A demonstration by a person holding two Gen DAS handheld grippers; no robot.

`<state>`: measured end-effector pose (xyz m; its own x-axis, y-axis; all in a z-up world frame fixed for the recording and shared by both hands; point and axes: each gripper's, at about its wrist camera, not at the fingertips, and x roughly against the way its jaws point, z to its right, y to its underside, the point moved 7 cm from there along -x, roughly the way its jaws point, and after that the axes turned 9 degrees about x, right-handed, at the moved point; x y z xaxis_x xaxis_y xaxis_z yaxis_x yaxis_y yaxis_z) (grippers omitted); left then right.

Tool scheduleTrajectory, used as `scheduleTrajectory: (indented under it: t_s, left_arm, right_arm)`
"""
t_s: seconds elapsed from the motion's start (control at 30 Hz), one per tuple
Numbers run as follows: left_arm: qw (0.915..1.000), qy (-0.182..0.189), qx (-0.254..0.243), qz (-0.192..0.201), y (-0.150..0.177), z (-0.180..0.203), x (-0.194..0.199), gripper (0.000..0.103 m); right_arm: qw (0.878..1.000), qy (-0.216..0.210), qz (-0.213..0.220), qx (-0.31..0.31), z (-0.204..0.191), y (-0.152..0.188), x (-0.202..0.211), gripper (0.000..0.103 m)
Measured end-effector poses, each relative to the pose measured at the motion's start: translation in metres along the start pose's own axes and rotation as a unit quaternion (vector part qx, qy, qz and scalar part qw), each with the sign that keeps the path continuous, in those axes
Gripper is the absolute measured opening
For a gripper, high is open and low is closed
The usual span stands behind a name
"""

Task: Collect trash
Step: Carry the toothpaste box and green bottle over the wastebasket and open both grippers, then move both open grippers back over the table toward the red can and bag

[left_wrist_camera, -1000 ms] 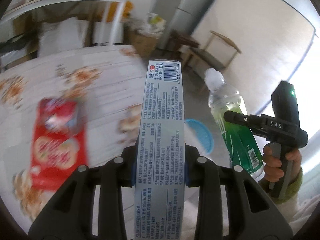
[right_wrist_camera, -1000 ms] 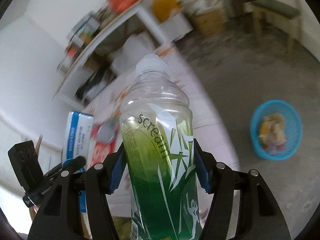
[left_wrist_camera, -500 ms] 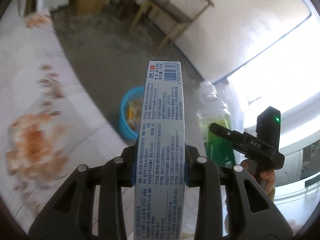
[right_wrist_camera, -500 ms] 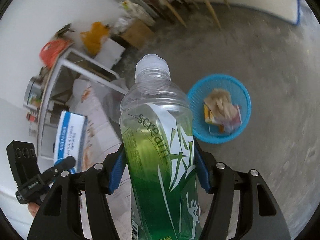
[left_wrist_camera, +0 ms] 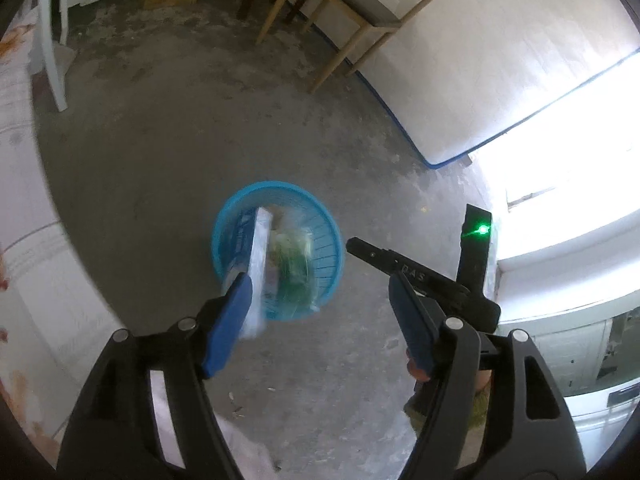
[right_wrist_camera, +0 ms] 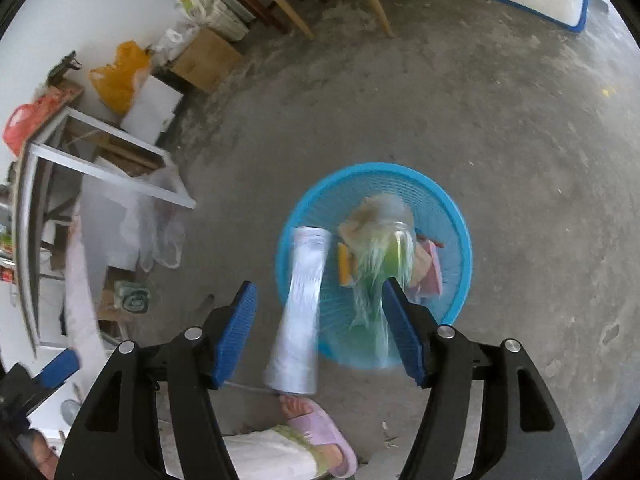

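Note:
A blue mesh waste basket (left_wrist_camera: 324, 224) (right_wrist_camera: 448, 208) stands on the concrete floor below both grippers. My left gripper (left_wrist_camera: 322, 320) is open and empty. My right gripper (right_wrist_camera: 320, 328) is open and empty; it also shows in the left wrist view (left_wrist_camera: 420, 280). The long white and blue box (left_wrist_camera: 256, 256) (right_wrist_camera: 304, 304) is blurred in mid-air, its far end inside the basket. The green drink bottle (left_wrist_camera: 296, 264) (right_wrist_camera: 380, 264) is blurred too, falling into the basket onto wrappers there.
A wooden chair (left_wrist_camera: 352, 8) stands by the white wall. A table with a floral cloth (left_wrist_camera: 20, 208) lies at the left. A white metal rack (right_wrist_camera: 104, 148), a cardboard box (right_wrist_camera: 208, 60) and bags line the far wall. My slippered foot (right_wrist_camera: 320, 428) is beside the basket.
Both grippers have swung over the basket and opened. The box has left my left gripper and the bottle my right; both are dropping into the basket.

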<state>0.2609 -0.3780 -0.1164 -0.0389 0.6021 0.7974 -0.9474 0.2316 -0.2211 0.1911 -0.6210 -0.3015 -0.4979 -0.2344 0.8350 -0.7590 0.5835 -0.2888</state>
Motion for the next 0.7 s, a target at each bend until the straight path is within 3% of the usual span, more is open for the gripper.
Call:
scheduleTrajectory:
  t_s: [0.37,0.7]
  left_arm:
    - [0.9991,0.019,-0.009,0.036,0.009,-0.018,0.042,0.067]
    - [0.9946,0.033,-0.016,0.097,0.056,-0.046,0.122,0.069]
  right_arm:
    - [1.000,-0.009,-0.017,-0.010,0.013,0.039,0.001,0.063]
    - [1.000,-0.026,0.013,0.010,-0.010,0.071,0.058,0.064]
